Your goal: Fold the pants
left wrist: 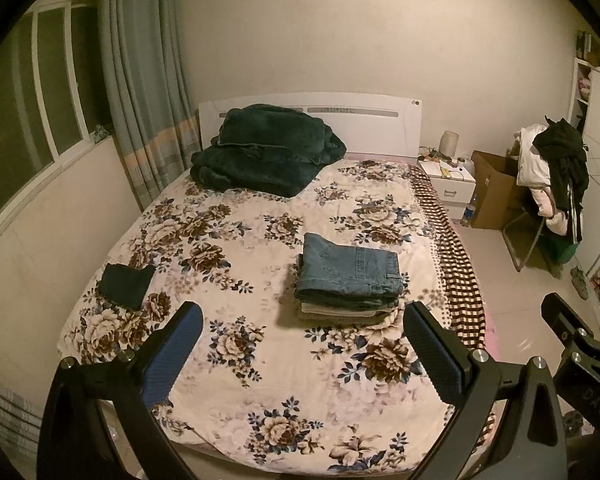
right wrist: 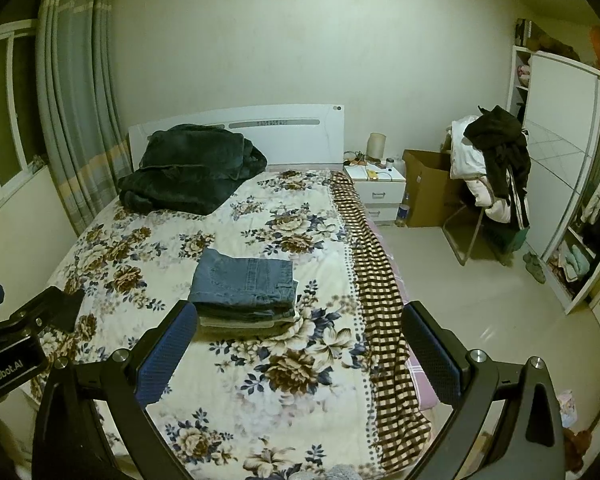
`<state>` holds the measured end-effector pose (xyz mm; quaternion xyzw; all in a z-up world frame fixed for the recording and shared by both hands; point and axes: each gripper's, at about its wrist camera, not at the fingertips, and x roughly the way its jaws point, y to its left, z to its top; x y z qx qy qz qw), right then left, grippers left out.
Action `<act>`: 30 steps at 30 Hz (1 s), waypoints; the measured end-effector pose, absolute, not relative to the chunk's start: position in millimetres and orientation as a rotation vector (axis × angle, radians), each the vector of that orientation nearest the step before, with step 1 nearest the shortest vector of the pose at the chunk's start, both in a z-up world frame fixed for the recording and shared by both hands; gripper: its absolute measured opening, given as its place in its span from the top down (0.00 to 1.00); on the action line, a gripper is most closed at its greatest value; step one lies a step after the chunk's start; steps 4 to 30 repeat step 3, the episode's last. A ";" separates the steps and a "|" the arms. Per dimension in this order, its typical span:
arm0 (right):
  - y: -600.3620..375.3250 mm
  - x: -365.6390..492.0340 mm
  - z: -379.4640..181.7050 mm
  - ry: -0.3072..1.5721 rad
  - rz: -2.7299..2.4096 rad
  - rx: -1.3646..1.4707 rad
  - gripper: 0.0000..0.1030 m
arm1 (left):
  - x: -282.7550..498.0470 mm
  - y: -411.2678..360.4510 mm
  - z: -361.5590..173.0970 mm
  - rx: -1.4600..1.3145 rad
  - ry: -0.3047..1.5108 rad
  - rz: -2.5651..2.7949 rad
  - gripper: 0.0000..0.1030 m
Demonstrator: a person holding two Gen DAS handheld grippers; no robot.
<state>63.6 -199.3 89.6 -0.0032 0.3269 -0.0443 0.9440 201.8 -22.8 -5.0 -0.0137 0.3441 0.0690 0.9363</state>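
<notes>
Folded blue jeans (left wrist: 350,270) lie on top of a small stack of folded clothes on the floral bed cover (left wrist: 260,360); they also show in the right wrist view (right wrist: 244,282). A small dark folded garment (left wrist: 126,285) lies near the bed's left edge. My left gripper (left wrist: 302,322) is open and empty, held above the bed's foot, short of the stack. My right gripper (right wrist: 298,324) is open and empty, just right of and nearer than the stack. The right gripper's body (left wrist: 572,344) shows at the left view's right edge.
A dark green blanket (left wrist: 266,152) is heaped by the white headboard. A checked cloth (right wrist: 376,280) hangs along the bed's right side. A nightstand (right wrist: 376,184), cardboard box (right wrist: 428,188), clothes-laden chair (right wrist: 492,172) and wardrobe (right wrist: 564,168) stand at right. Curtains (left wrist: 140,80) hang at left.
</notes>
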 end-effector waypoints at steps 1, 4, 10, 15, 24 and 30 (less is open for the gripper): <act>-201.0 64.8 87.4 0.668 -0.088 -0.006 0.00 | 202.5 -22.8 -5.5 -0.026 0.702 0.140 0.00; -202.2 66.8 84.0 0.668 -0.086 -0.006 0.00 | 204.7 -23.5 -5.3 -0.033 0.704 0.140 0.00; -202.2 66.8 84.0 0.668 -0.086 -0.006 0.00 | 204.7 -23.5 -5.3 -0.033 0.704 0.140 0.00; -202.2 66.8 84.0 0.668 -0.086 -0.006 0.00 | 204.7 -23.5 -5.3 -0.033 0.704 0.140 0.00; -202.2 66.8 84.0 0.668 -0.086 -0.006 0.00 | 204.7 -23.5 -5.3 -0.033 0.704 0.140 0.00; -202.2 66.8 84.0 0.668 -0.086 -0.006 0.00 | 204.7 -23.5 -5.3 -0.033 0.704 0.140 0.00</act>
